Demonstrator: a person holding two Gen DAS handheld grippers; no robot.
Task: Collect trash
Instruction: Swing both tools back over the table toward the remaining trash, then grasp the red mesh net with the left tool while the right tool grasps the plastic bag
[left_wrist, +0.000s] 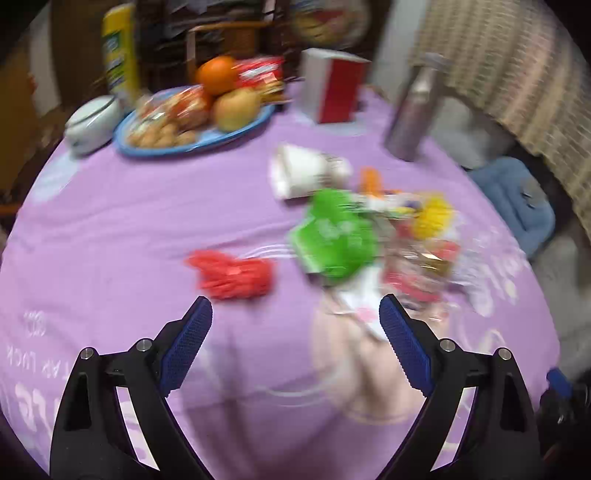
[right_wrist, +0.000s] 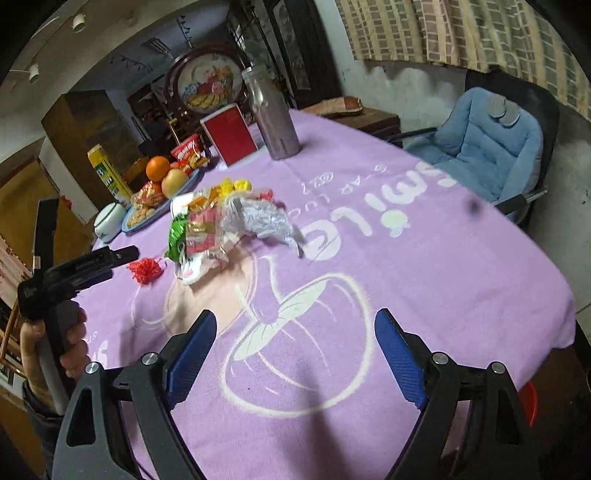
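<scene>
Both claws released, nothing between them: left gripper (left_wrist: 295, 321) and right gripper (right_wrist: 294, 334) low in frame, I'd guess spread for a grab. Red wrapper (left_wrist: 231, 273) nearest, trash pile (left_wrist: 369, 236) mid-frame; fruit plate (left_wrist: 155, 149) upper left isn't trash.

A lilac printed cloth (right_wrist: 424, 236) covered the round counter. Beside it stood a black armchair with a blue quilted cushion (right_wrist: 491, 144). A checked beige curtain (right_wrist: 461, 29) hung above a pale, scuffed wall (right_wrist: 391, 88); dark wooden cabinets (right_wrist: 92, 125) lined the dim far side.
</scene>
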